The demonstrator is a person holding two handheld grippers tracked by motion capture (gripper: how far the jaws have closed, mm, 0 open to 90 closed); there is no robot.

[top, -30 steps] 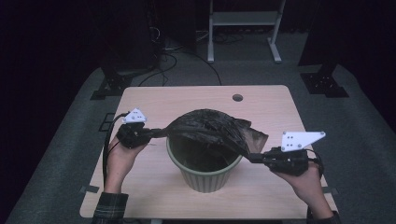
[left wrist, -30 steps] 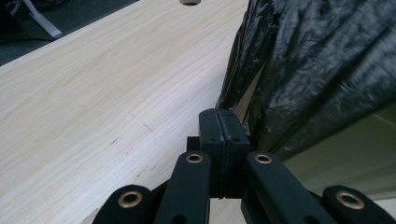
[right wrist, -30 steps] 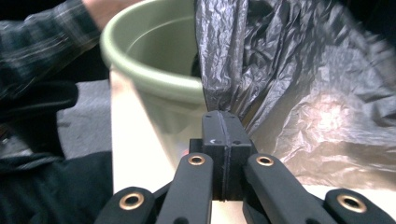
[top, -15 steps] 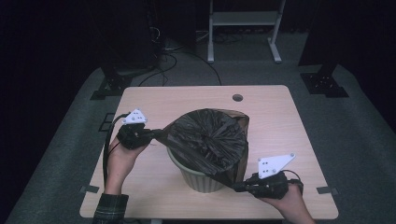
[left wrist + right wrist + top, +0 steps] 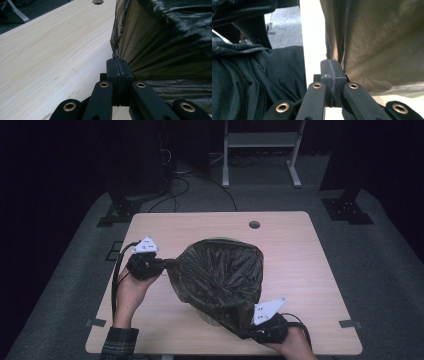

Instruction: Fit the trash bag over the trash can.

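So you've got the black bin bag (image 5: 220, 280) stretched between both claws over the green bin (image 5: 210, 316), which sits under the bag near the middle of the wooden table (image 5: 300, 265). You can barely see the bin in the high view, just a bit of its wall peeking out below the plastic on your side.

Your left gripper (image 5: 167, 265) has its jaws pressed flat together with the bag's edge pinched in them. In the left gripper view the plastic fans out in tight pleats from the left gripper (image 5: 117, 61) straight ahead and off to its right, so the film looks pulled taut there. To the left of that claw it's all bare tabletop, with the round cable hole (image 5: 98, 1) far ahead at the table's far edge.

Your right gripper (image 5: 248, 332) is clamped shut on the bag too, down at the near edge of the table, lower than the bag's top. In the right gripper view the bag hangs as a big brownish sheet ahead and to the right of the right gripper (image 5: 329, 61), and a thin fold of the film runs down into the closed jaws. To the left of that claw you see your own dark clothing (image 5: 262, 75) and a strip of grey floor (image 5: 284, 27) beyond the table's edge.

The bag's mouth is spread wide between the two claws, draped over the bin's rim.
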